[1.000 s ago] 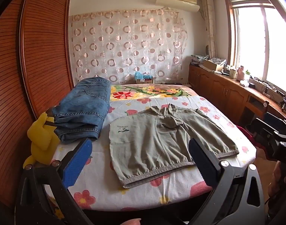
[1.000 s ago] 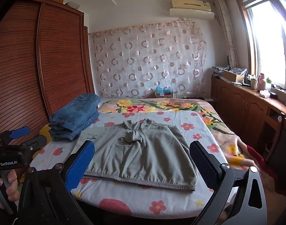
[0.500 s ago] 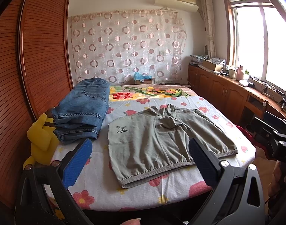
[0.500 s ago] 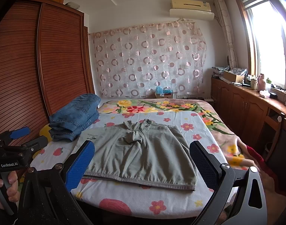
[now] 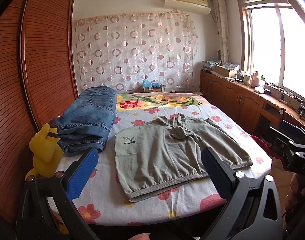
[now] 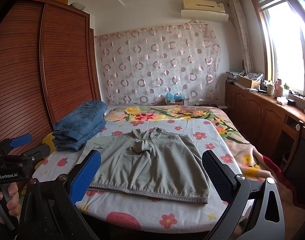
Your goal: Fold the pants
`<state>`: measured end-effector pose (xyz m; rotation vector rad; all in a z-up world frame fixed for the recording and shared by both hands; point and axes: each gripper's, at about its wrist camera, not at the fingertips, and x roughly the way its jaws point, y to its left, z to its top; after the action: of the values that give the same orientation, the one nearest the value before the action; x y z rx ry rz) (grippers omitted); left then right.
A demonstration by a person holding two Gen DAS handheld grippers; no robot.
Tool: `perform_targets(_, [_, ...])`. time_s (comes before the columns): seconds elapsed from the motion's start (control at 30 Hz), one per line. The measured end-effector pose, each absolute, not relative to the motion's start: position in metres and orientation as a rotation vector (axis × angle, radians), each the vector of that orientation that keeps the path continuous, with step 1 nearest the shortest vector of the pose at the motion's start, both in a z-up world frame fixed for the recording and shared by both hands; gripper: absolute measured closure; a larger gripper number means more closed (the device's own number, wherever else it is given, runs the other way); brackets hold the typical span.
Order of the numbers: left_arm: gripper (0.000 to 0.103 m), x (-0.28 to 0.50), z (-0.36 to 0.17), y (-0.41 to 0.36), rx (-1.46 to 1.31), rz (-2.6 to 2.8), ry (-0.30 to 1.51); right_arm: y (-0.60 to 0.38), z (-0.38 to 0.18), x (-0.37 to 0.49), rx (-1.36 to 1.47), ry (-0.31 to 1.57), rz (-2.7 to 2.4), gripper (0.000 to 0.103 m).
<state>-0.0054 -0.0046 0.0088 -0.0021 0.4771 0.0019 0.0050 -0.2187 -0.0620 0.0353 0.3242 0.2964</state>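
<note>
Grey-green pants lie spread flat on the floral bed sheet, waistband toward the near edge; they also show in the right wrist view. My left gripper is open and empty, held back from the near bed edge, above the pants' waistband. My right gripper is open and empty, also short of the near edge. The left gripper's body shows at the left in the right wrist view, the right gripper's body at the right in the left wrist view.
A stack of folded blue jeans lies at the bed's left side, with a yellow plush toy beside it. A wooden wardrobe stands left. Low wooden cabinets run under the window on the right. A red item lies at the bed's right edge.
Both views are almost still; the left wrist view has shifted very slightly. The pants have not moved and both grippers stay open.
</note>
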Motion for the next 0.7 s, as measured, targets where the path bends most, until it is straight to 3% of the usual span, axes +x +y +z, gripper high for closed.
perform_targets(0.7, [0.0,-0.0076,0.011,-0.0064,-0.001,0.001,0.471,-0.2206,-0.0623,0.0048,0.033,0.321,0.298,0.002])
